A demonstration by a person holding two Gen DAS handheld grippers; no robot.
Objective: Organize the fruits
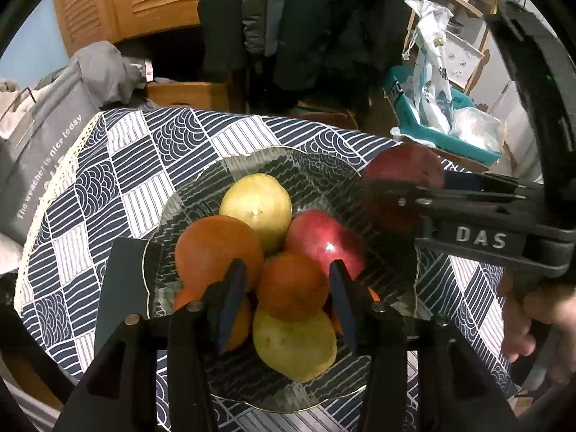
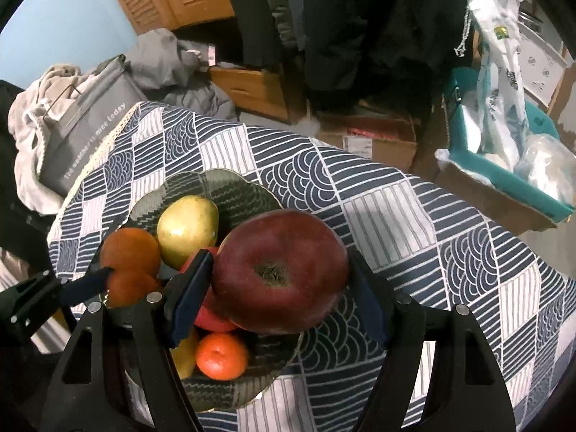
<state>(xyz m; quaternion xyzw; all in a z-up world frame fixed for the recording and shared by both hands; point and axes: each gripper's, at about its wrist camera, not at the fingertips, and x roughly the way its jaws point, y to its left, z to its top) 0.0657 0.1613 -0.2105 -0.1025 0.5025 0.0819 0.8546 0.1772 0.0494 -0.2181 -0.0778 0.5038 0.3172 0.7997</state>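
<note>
A glass plate [image 1: 288, 154] on the patterned tablecloth holds a pile of fruit: a yellow-green pear [image 1: 257, 208], a large orange [image 1: 216, 252], a red apple [image 1: 324, 244], a small orange [image 1: 291, 288] and another pear [image 1: 295, 345]. My left gripper [image 1: 288, 270] hangs over the pile, open. The small orange sits between its pads, resting on the heap. My right gripper [image 2: 280, 262] is shut on a big dark red apple [image 2: 280, 273], stem end up, just above the plate's [image 2: 216, 176] right side. In the left wrist view that apple [image 1: 399, 180] hovers by the plate's far right rim.
The tablecloth [image 2: 432, 252] covers a small table whose edges fall away at the back and left. A grey bag [image 1: 39, 165] stands to the left. A teal box [image 2: 504, 176] with plastic bags stands at the right. Cardboard boxes [image 2: 381, 136] lie behind. A hand [image 1: 532, 324] holds the right gripper.
</note>
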